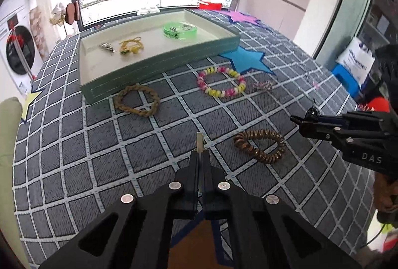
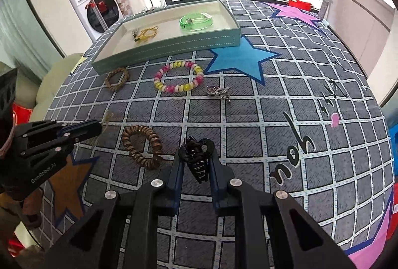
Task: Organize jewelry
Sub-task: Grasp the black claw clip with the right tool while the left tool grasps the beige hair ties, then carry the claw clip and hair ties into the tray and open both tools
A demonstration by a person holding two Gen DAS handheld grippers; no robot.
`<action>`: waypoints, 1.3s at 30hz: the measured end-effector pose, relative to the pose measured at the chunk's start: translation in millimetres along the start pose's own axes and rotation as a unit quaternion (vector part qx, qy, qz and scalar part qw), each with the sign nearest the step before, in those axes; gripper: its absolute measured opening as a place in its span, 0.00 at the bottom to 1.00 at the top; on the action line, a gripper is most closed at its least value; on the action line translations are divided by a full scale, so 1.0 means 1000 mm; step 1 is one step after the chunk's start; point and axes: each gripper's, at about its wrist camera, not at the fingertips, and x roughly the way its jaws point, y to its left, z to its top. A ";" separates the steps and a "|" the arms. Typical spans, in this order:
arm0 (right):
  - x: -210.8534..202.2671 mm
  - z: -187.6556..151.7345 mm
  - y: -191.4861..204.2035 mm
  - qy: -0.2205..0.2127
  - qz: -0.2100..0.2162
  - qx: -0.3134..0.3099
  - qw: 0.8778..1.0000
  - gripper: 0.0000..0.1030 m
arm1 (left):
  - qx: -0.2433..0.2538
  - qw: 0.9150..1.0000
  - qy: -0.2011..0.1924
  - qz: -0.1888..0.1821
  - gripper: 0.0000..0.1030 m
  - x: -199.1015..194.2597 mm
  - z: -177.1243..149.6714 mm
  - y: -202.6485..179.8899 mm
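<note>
- The right gripper [image 2: 196, 157] is clamping a black hair claw [image 2: 197, 160] between its fingers; the claw's long axis is running roughly along the fingers, toothed end pointing away from the camera; it is hanging above the checked cloth [image 2: 248, 119], not resting on it.
- The left gripper [image 1: 200, 154] is pinching narrow on a small pale piece [image 1: 199, 142] with a straw-coloured strand [image 2: 105, 119] trailing from it in the right view; what it is exactly is too small to tell.
- The green tray [image 2: 174, 45] is lying straight ahead of both grippers, well apart from them, at the far edge of the table, its long side facing them; a green bangle [image 2: 196, 20] and a yellow cord piece [image 2: 146, 34] are already sitting inside.
- Between grippers and tray, the brown coil tie [image 2: 141, 147], the bead bracelet [image 2: 177, 77], the braided ring [image 2: 117, 78] and a small silver brooch [image 2: 219, 91] are lying loose on the cloth.
- Judging from this, both loads are needing a forward carry over the loose pieces and the tray's near wall; the two grippers are looking about equally far, the left lining up with the tray's left half, the right with its right half.
</note>
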 end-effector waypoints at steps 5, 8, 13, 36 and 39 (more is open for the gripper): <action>-0.005 0.007 -0.001 -0.005 0.006 0.010 1.000 0.20 | -0.021 1.000 -0.016 -0.001 0.15 -0.012 0.005 0.007; -0.007 0.010 -0.002 -0.008 0.011 0.014 1.000 0.20 | -0.032 0.999 -0.028 0.001 0.15 -0.020 0.010 0.011; -0.013 0.024 -0.004 -0.016 0.015 0.021 1.000 0.20 | -0.042 0.998 -0.045 0.001 0.15 -0.029 0.024 0.019; -0.001 0.190 -0.001 -0.067 0.033 0.012 0.997 0.20 | -0.071 0.992 -0.095 0.048 0.15 -0.017 0.133 0.077; 0.016 0.210 -0.002 -0.066 0.034 0.017 0.997 0.20 | -0.082 0.991 -0.089 0.055 0.15 -0.002 0.151 0.089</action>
